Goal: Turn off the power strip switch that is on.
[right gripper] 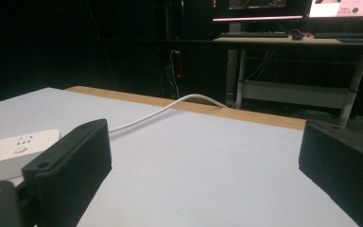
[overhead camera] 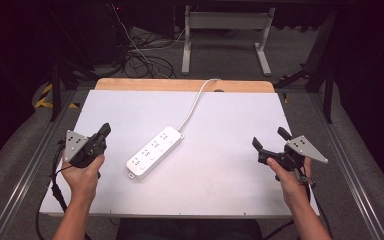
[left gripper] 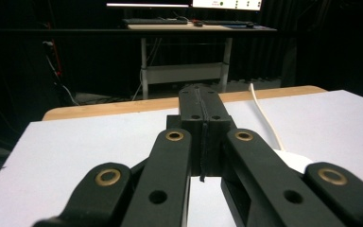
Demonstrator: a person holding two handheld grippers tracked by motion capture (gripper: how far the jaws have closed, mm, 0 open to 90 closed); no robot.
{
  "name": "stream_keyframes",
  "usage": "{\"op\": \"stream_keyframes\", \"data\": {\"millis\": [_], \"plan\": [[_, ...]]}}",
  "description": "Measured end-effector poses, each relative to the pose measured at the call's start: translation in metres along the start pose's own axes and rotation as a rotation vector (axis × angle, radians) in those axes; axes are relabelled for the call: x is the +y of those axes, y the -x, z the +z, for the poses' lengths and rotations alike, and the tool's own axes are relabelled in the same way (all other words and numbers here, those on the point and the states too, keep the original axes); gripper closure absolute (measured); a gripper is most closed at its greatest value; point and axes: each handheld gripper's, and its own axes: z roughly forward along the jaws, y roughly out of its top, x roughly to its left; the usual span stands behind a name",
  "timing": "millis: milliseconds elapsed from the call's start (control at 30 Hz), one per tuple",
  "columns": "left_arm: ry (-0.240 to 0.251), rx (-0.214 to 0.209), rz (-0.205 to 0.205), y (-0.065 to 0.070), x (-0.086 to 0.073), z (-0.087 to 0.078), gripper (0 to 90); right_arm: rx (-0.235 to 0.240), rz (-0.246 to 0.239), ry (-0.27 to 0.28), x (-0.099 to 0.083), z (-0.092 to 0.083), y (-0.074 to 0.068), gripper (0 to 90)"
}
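Note:
A white power strip (overhead camera: 155, 151) lies slantwise in the middle of the white table top (overhead camera: 230, 120), with its white cable (overhead camera: 194, 102) running to the far edge. My left gripper (overhead camera: 105, 131) sits at the table's left, held by a hand, its jaws pressed together with nothing between them; in the left gripper view the shut fingertips (left gripper: 199, 101) point at the far edge. At the right, my right gripper (overhead camera: 269, 138) stands open and empty. In the right gripper view the power strip (right gripper: 14, 149) lies beyond the left jaw, and the cable (right gripper: 170, 106) curves away.
A bare wooden strip (overhead camera: 180, 85) runs along the table's far edge. Beyond it stand a white desk frame (overhead camera: 225, 30) and tangled floor cables (overhead camera: 140, 55). Metal rails (overhead camera: 350, 165) flank the table. A desk with monitors and keyboards (right gripper: 283, 33) shows in the background.

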Motion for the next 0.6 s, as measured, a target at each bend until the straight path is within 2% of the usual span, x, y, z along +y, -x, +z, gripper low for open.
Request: {"op": "stream_keyframes", "data": {"millis": [100, 267, 467, 600], "plan": [[0.005, 0.022, -0.005, -0.001, -0.001, -0.005, 90.0, 0.001, -0.006, -0.003, 0.000, 0.001, 0.000, 3.7], [-0.007, 0.064, -0.040, -0.010, -0.010, -0.008, 90.0, 0.000, -0.006, -0.007, 0.000, 0.001, -0.002, 3.7], [-0.004, 0.077, -0.032, -0.009, -0.011, -0.006, 90.0, 0.000, -0.006, -0.009, -0.001, 0.001, -0.002, 3.7], [-0.009, 0.103, -0.033, -0.012, -0.014, -0.005, 90.0, 0.000, -0.008, -0.005, -0.001, 0.001, -0.001, 3.7]]}}
